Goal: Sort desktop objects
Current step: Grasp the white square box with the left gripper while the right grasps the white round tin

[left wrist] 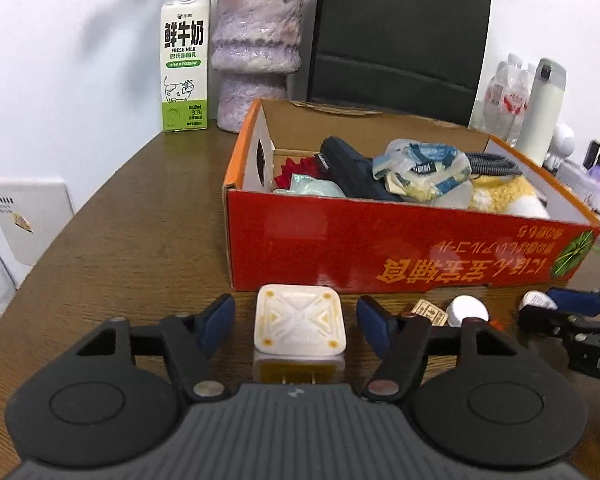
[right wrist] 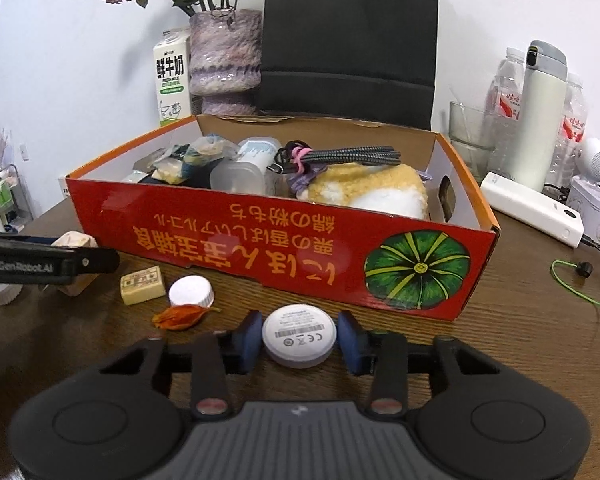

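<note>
You work on a dark brown wooden table. Between your left fingers stands a white square charger; between your right fingers lies a white round puck. Beyond both fingers sits the red cardboard box.

My left gripper straddles the plug adapter on the table, just near of the box. To its right lie the small block, the bottle cap and the dried petal. Further right, my right gripper straddles the round puck. Far behind the box stand the milk carton and vase.
</note>
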The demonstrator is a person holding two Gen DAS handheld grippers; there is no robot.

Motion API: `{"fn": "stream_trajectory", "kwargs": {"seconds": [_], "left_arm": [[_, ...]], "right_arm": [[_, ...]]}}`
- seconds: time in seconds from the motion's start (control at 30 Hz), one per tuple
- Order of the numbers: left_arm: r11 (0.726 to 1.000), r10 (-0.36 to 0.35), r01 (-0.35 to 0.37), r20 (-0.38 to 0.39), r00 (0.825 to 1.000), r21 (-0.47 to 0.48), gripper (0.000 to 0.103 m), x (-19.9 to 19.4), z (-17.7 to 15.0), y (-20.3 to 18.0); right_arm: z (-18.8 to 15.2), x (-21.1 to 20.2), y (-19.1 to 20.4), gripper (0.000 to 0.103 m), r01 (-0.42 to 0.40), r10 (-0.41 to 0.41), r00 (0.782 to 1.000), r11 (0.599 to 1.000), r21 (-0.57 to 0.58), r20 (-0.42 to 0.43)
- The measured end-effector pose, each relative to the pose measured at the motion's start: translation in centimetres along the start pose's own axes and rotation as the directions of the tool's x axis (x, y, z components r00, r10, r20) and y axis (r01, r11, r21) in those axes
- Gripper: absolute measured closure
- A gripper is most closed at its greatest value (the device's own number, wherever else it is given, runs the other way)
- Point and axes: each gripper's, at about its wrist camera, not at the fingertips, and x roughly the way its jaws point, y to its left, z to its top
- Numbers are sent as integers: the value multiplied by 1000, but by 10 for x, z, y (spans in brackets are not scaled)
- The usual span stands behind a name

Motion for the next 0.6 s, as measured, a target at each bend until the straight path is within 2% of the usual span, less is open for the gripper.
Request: {"fn": "stream_trajectory", "kwargs": {"seconds": [0.23, 0.37, 0.6], "left_arm": [[998, 48, -48, 0, 999, 34, 58, 0, 0, -10], [996, 77, -77, 0, 997, 40, 60, -1, -1, -14], [987, 147, -146, -12, 989, 68, 64, -3, 1, -32]], "right_arm": [[0, 0, 4, 65, 31, -31, 1000, 999, 41, 4], [0, 0, 6, 65, 50, -51, 999, 998, 43, 7], [-1, -4, 9, 65, 34, -35, 999, 999, 31, 35]]}}
